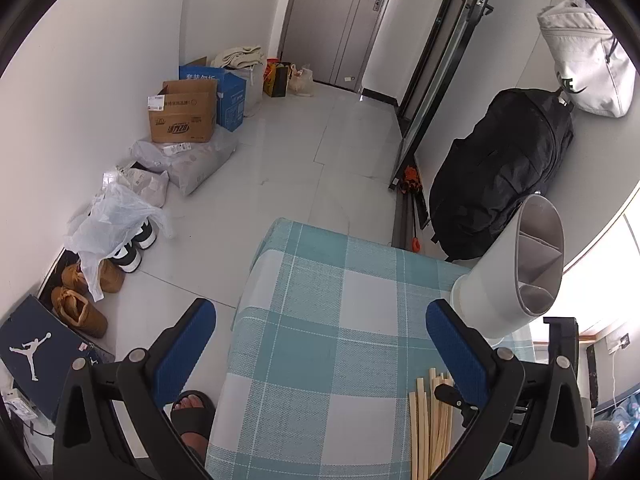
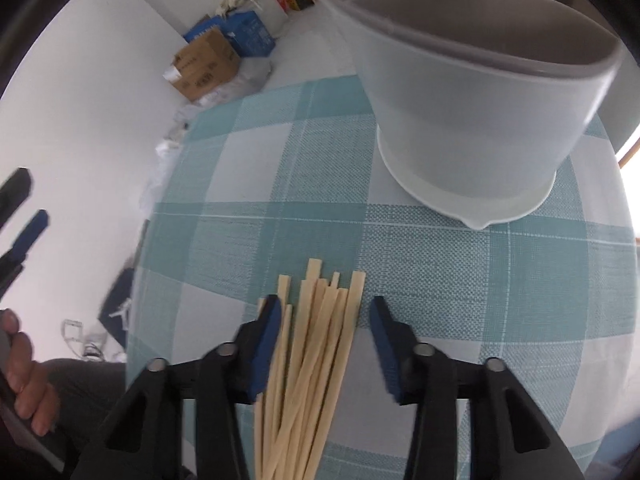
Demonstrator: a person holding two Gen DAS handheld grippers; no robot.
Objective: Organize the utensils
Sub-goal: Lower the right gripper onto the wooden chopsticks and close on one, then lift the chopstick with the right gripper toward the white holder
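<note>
Bench: the bench [image 2: 280,184] wears a teal-and-white checked woven cloth.
Holder: a tall white plastic utensil holder with inner dividers [image 1: 516,276] stands at the bench's far right corner, just beyond the chopsticks.
Chopsticks: a loose bundle of pale wooden chopsticks [image 2: 316,344] lies flat on the cloth.
Right hand-held gripper: the right hand-held gripper [image 2: 324,316] is spread wide, its blue-padded fingers [image 2: 269,328] straddling the bundle without clamping it.
Left hand-held gripper: the left hand-held gripper [image 1: 320,336] gapes apart over the bench's left edge, holding nothing.

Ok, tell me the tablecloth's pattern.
Teal-and-white plaid tablecloth, clearest in the right wrist view.
</note>
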